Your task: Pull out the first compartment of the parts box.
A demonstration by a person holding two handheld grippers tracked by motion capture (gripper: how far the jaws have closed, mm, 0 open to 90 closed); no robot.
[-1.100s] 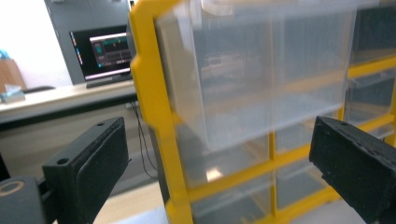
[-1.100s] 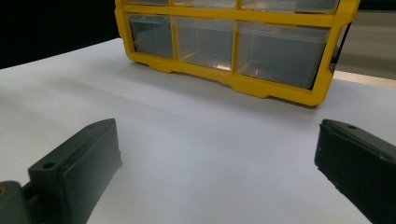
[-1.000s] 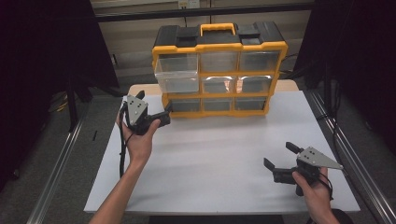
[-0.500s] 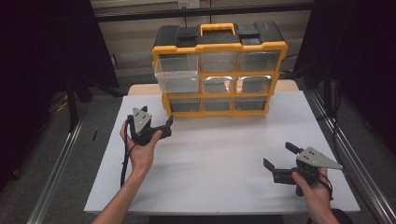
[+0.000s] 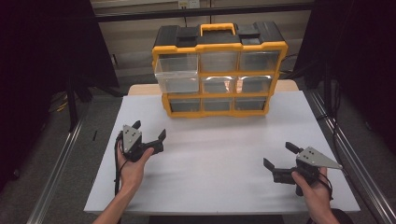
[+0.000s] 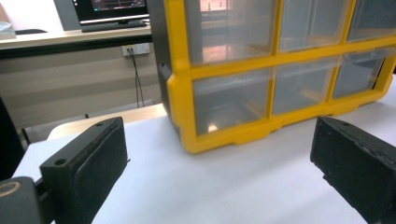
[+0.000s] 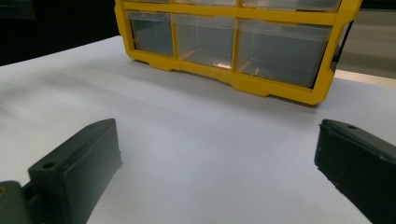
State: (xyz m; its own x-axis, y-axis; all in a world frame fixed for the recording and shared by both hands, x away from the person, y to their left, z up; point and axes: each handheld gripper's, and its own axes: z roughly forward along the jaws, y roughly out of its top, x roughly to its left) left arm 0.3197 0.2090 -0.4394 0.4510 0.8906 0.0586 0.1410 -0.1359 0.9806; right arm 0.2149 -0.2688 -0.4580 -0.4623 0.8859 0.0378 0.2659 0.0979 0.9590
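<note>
A yellow and black organizer (image 5: 219, 49) with clear drawers stands at the back middle of the white table (image 5: 219, 177). Its top left drawer (image 5: 177, 73) sticks out a little past the others. My left gripper (image 5: 149, 130) is open over the table's left side, in front of the organizer's left corner and apart from it. In the left gripper view the open gripper (image 6: 219, 144) faces the lower left drawers (image 6: 231, 100), nothing between the jaws. My right gripper (image 5: 279, 155) is open near the front right edge. In its own view, that gripper (image 7: 219, 144) is empty and faces the organizer (image 7: 233, 77).
A metal rail (image 5: 348, 158) runs along the table's right side and another (image 5: 58, 172) along the left. A desk with a monitor (image 6: 112, 9) lies beyond the table in the left gripper view. A person's forearms come in from the bottom.
My left gripper has come back from the organizer's lower left corner toward the near side of the table, still open. The right gripper has stayed put.
</note>
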